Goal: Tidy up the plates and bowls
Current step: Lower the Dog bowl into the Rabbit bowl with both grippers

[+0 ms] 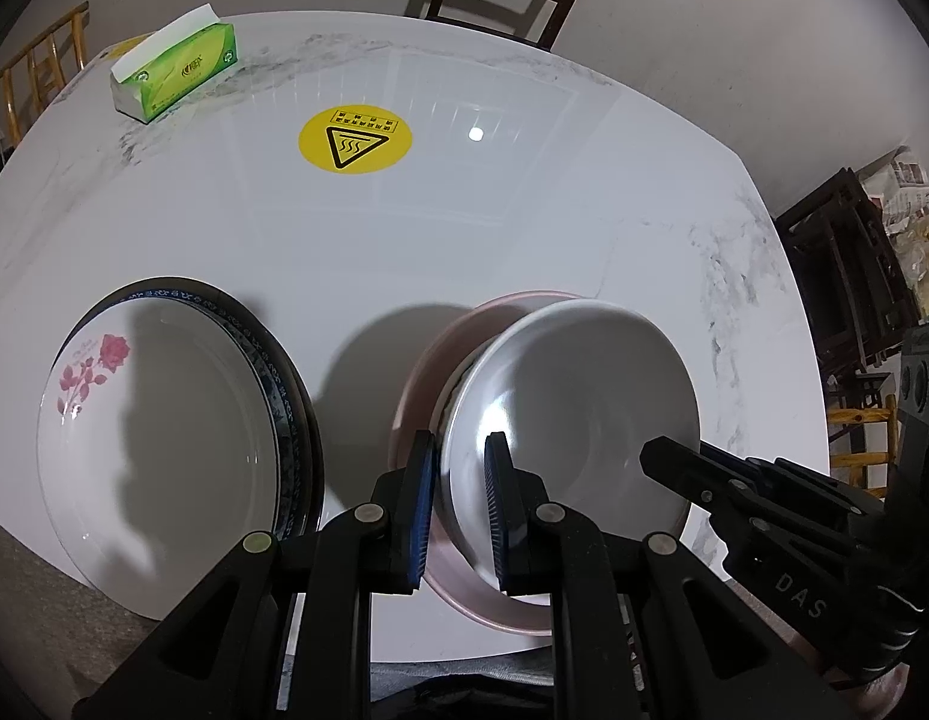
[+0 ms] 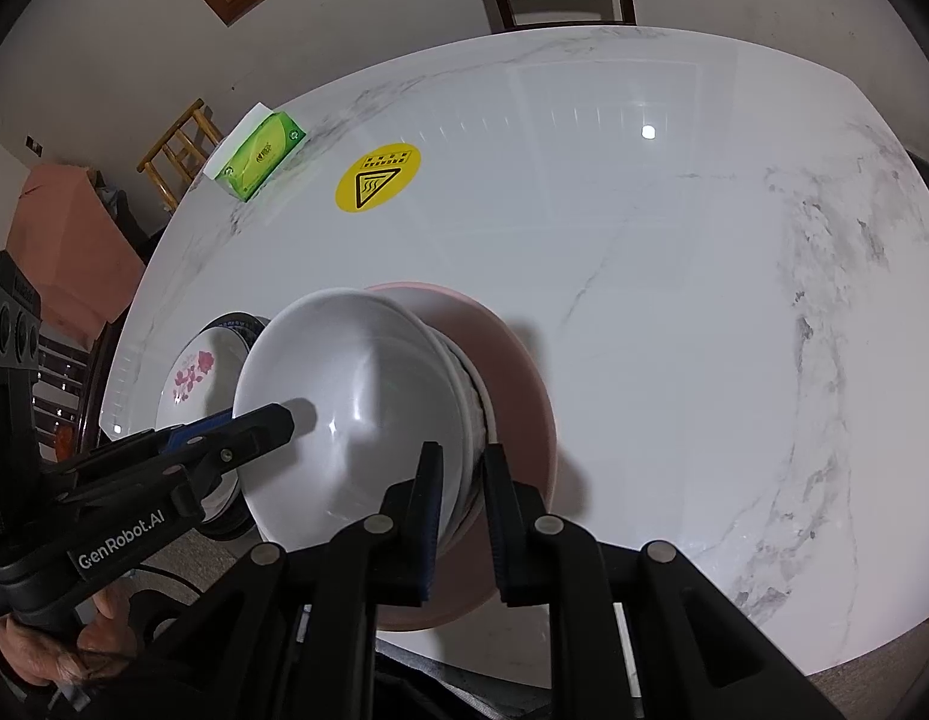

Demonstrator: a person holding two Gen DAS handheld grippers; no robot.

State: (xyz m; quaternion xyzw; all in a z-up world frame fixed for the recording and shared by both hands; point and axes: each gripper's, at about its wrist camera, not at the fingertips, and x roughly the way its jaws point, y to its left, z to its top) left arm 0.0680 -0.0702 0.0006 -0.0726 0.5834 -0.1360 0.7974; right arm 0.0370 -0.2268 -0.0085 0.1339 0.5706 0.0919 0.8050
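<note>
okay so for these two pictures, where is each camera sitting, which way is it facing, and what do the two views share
Left wrist: rides the left gripper, looking steeply down along its fingers at the white bowl whose rim they pinch; the right gripper enters from the right.
Right wrist: rides the right gripper, looking steeply down at the same bowl's opposite rim; the left gripper and a hand show at left.
Shared: the bowl stack on the pink plate, the rose plate, the tissue pack, the yellow sticker.

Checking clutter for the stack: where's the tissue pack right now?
The green tissue pack sits at the far left edge of the marble table, left of the yellow heat-warning sticker, well apart from the plates; the right wrist view agrees.
</note>
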